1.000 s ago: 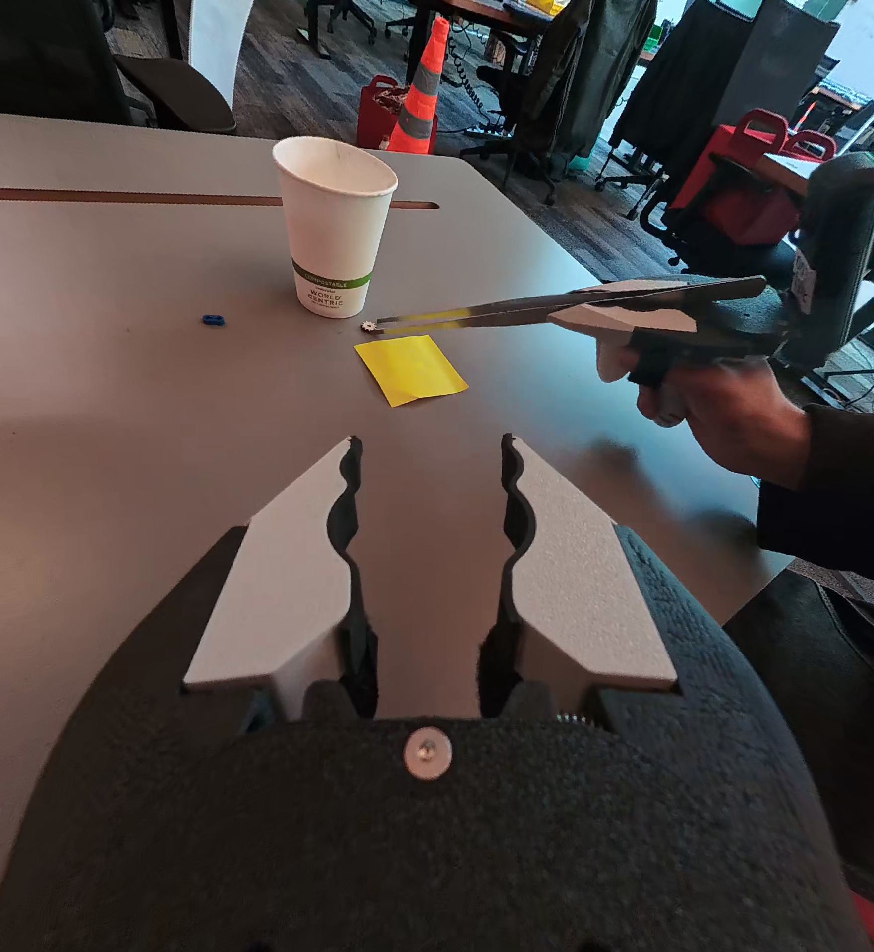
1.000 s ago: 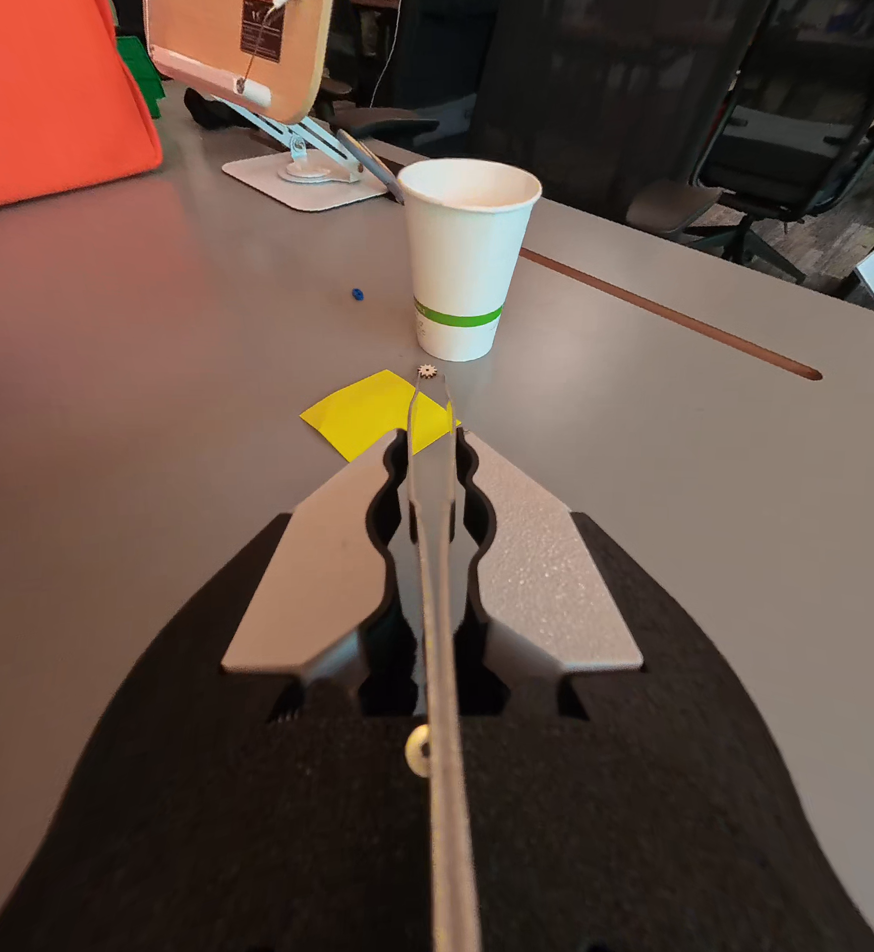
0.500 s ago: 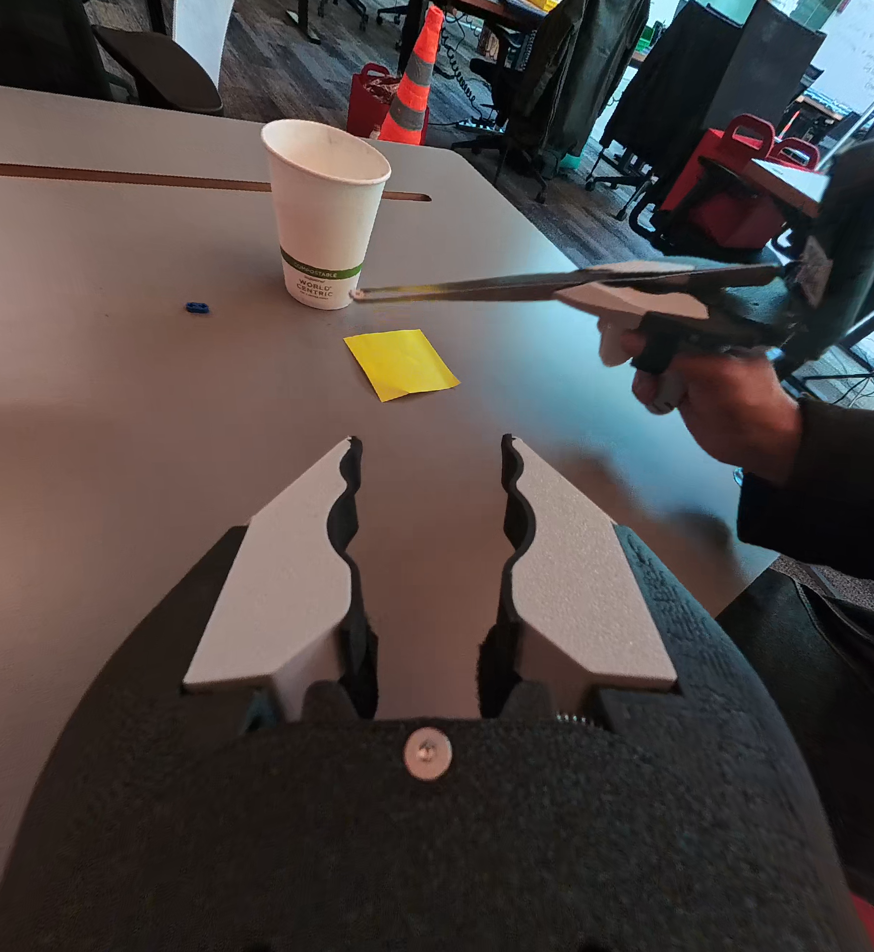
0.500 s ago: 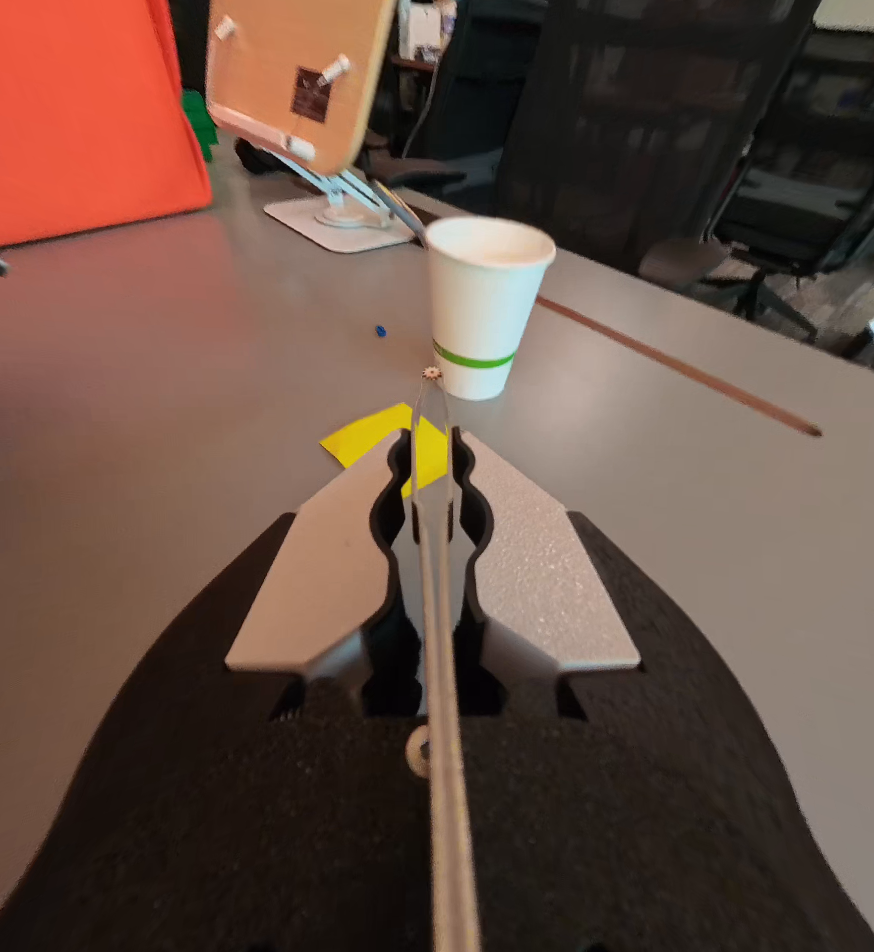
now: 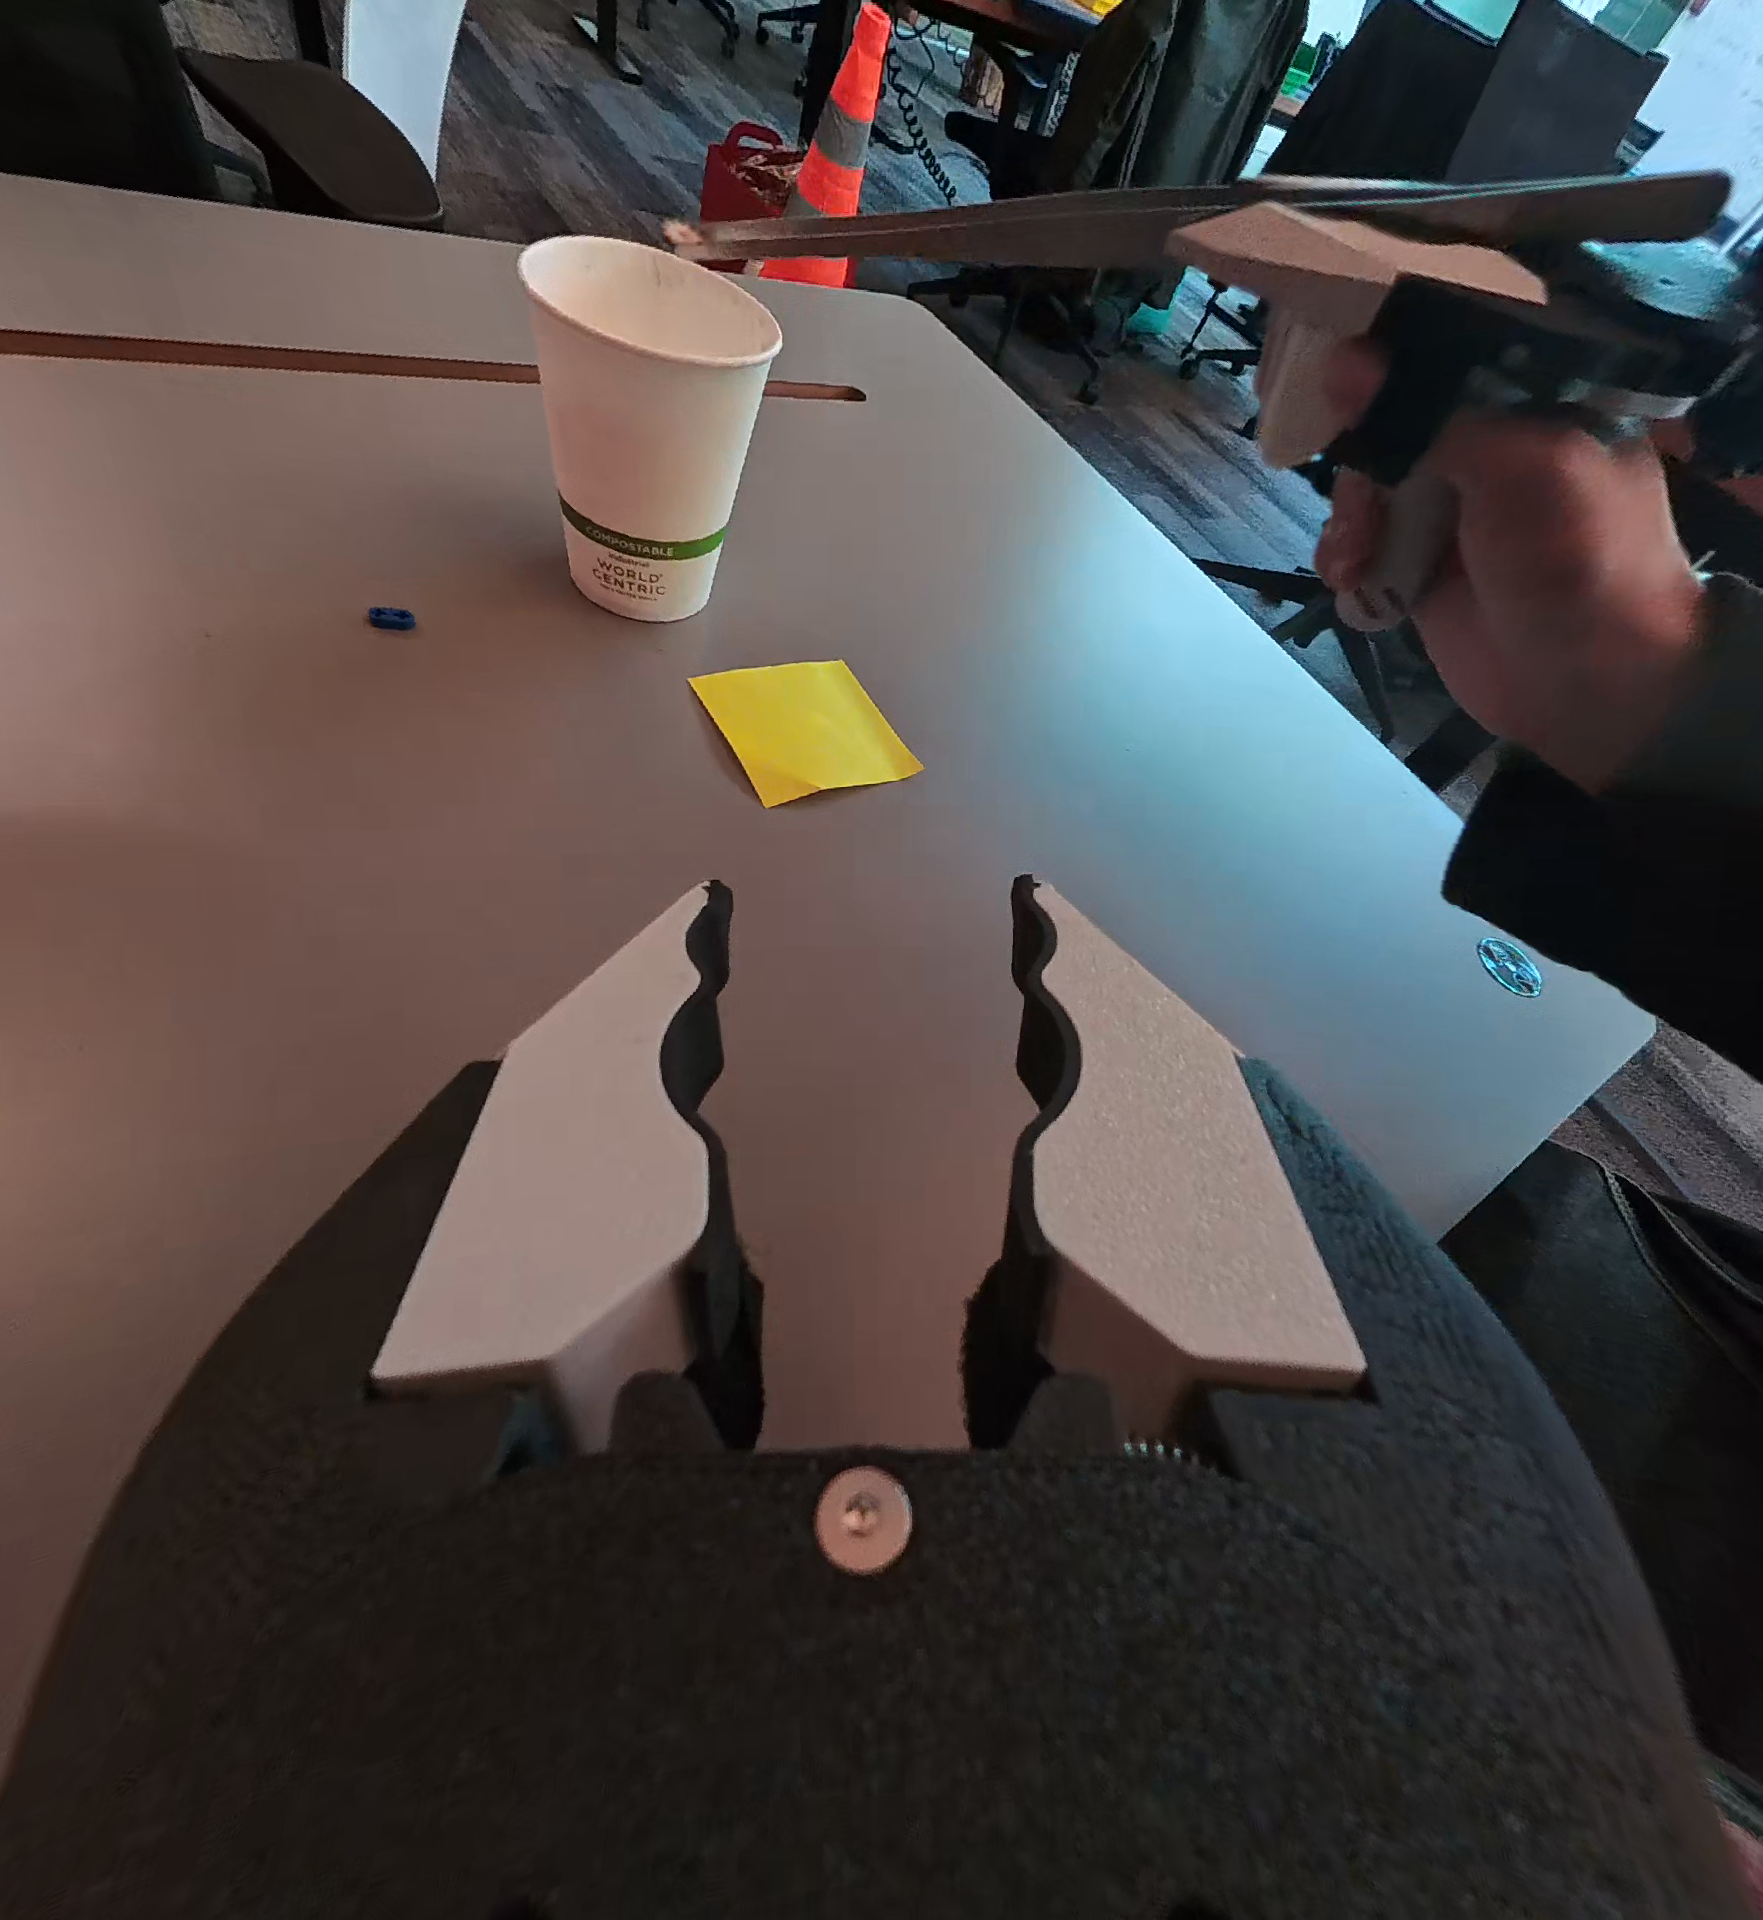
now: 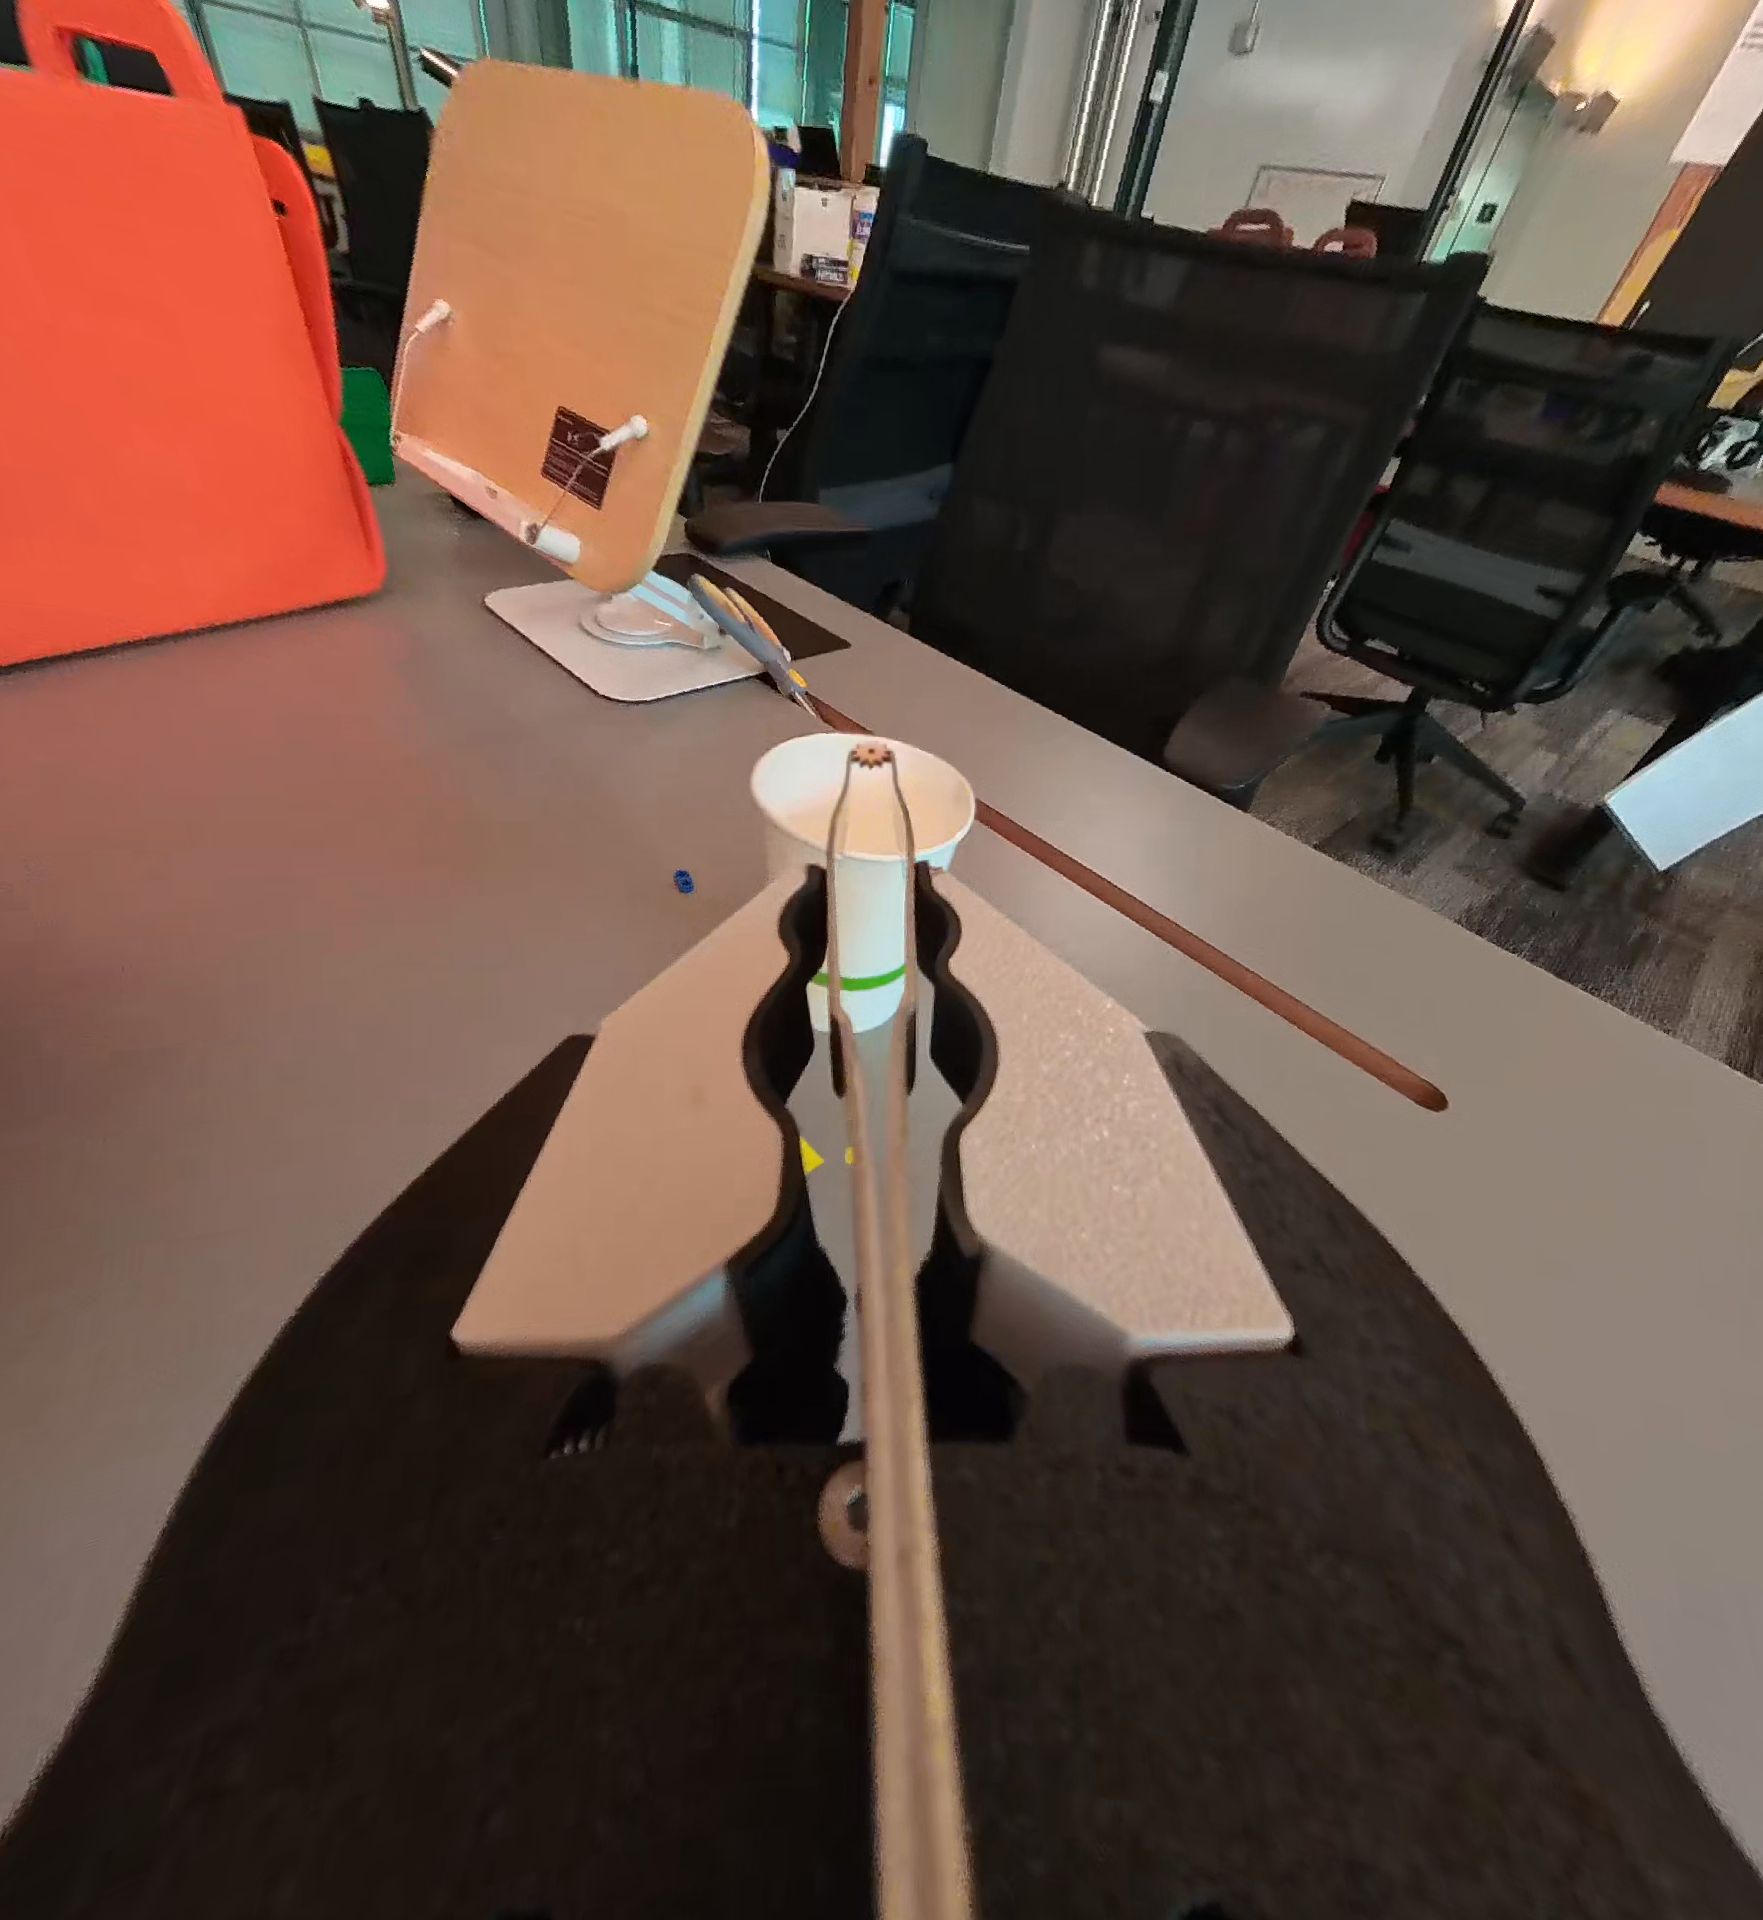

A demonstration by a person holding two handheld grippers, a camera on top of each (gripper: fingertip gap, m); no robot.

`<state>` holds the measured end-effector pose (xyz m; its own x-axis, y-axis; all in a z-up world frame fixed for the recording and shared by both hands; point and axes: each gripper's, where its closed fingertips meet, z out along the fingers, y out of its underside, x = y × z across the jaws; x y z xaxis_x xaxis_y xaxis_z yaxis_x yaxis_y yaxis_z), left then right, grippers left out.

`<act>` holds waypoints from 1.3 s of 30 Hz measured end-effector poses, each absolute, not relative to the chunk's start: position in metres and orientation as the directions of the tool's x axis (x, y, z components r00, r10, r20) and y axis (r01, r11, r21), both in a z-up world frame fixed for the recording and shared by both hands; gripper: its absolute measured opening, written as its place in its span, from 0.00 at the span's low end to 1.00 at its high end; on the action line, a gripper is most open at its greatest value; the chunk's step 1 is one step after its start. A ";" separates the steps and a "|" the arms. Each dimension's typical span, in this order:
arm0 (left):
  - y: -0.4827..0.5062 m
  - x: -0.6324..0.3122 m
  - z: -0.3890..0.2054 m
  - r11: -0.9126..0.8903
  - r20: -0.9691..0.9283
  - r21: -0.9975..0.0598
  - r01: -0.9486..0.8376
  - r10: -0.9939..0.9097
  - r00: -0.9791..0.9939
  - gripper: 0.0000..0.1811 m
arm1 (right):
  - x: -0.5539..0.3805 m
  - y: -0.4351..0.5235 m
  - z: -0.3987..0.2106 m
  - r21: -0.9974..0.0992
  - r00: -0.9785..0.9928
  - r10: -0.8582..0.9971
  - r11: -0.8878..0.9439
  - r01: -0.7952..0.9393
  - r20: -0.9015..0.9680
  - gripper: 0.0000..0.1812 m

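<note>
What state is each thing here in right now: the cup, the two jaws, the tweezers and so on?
Paper cup: upright, open-topped.
Left gripper: open, empty.
Right gripper: shut on tweezers.
Small gear: pinched in tweezer tips, over cup.
Yellow note: flat on table.
Blue piece: lying loose.

The left gripper (image 5: 869,894) hangs low, jaws apart; the right gripper (image 6: 866,883), apparently clamped, is raised in a hand (image 5: 1511,582).

Orange cone (image 5: 835,156), wooden bookstand (image 6: 576,332).
</note>
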<state>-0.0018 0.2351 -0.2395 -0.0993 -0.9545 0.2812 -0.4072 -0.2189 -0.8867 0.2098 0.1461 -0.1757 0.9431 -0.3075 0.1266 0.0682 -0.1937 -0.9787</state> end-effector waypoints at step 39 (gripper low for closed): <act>0.235 -0.002 -0.239 -0.231 0.297 -0.884 -0.407 -0.949 -0.105 0.30 | 0.170 0.232 -0.275 -0.957 0.982 -0.181 -0.291 -0.010 0.045 0.09</act>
